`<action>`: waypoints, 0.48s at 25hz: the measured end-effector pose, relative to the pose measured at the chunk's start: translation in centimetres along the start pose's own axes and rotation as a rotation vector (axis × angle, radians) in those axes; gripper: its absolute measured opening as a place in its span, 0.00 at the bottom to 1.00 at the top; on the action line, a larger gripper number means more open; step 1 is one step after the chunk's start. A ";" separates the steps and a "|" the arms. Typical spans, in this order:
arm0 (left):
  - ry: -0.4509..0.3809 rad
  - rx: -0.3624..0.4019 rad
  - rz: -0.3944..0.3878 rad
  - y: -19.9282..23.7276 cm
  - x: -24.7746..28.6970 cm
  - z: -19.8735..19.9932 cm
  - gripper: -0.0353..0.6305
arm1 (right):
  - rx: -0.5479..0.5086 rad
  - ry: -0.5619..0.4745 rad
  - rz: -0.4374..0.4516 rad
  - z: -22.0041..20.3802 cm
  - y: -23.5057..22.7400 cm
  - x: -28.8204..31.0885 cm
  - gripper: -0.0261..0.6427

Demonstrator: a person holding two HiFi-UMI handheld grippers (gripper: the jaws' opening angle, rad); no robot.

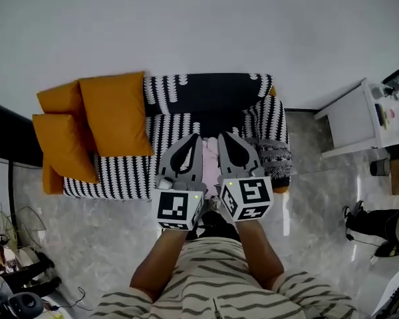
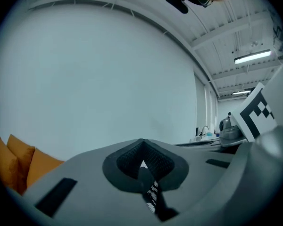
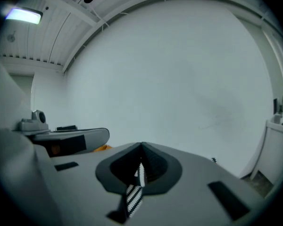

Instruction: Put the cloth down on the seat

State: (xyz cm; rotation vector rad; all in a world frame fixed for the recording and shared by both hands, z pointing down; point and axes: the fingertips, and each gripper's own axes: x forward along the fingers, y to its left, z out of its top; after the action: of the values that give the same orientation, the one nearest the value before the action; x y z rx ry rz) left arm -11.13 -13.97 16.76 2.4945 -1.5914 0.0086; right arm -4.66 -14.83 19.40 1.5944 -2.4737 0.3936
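A pale pink cloth (image 1: pixel 211 154) shows in the head view as a narrow strip on the seat of the black-and-white patterned sofa (image 1: pixel 123 178), between my two grippers. The left gripper (image 1: pixel 195 138) and right gripper (image 1: pixel 223 137) hover side by side over the seat, pointing at the backrest. Both are shut. In the left gripper view the jaws (image 2: pixel 143 161) are together, and only sofa pattern shows through the slit. The right gripper view shows the same closed jaws (image 3: pixel 141 163). No cloth is visible between either pair; most of it is hidden under the grippers.
Orange cushions (image 1: pixel 113 115) are piled on the sofa's left half. A dark patterned cushion (image 1: pixel 274 155) lies at its right end. A white side table (image 1: pixel 359 118) with small items stands to the right. Another person's feet (image 1: pixel 379 224) are on the marble floor, with gear at lower left (image 1: pixel 13 278).
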 end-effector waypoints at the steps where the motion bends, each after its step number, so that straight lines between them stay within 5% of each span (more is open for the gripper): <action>1: -0.012 0.005 -0.004 -0.2 -0.1 0.8 0.06 | -0.004 -0.014 0.001 0.7 0.2 -0.2 0.06; 12: -0.116 0.050 -0.011 -0.5 -1.3 7.8 0.06 | -0.052 -0.132 0.022 7.9 2.3 -1.4 0.06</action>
State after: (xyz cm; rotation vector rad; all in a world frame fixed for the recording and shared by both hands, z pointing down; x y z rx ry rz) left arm -11.97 -13.79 8.86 2.5857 -1.6405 -0.1009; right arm -6.20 -15.17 11.21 1.6227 -2.5770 0.2315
